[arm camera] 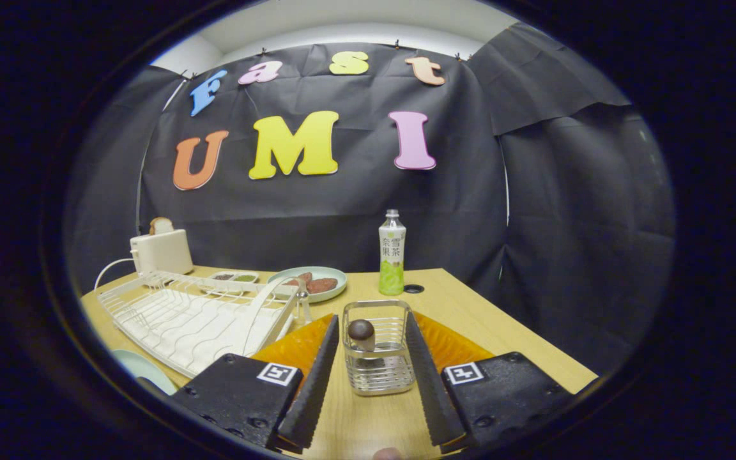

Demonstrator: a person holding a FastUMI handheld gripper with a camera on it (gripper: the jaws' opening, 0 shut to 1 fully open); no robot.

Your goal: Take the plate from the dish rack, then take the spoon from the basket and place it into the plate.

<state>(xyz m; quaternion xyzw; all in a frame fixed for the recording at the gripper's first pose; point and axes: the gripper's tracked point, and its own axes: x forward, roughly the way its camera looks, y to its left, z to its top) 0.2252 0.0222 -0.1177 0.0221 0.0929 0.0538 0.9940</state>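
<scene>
My gripper (371, 319) is open, its two black fingers (317, 377) spread wide on either side of a small wire basket (381, 374) that stands on the wooden table. In the basket a spoon (361, 332) stands upright, its dark rounded end sticking up near the basket's left side. Neither finger touches the basket or the spoon. Behind the basket an orange plate (454, 345) lies flat on the table, partly hidden by the fingers and the basket. To the left sits the white wire dish rack (195, 316), with nothing in it.
A toaster (162, 250) with a slice of bread stands behind the rack. A pale green plate of food (336, 276) and a small tray (235, 277) lie at the back, a drink bottle (391, 255) beside them. Another pale plate (144, 370) peeks out beside the rack's near corner.
</scene>
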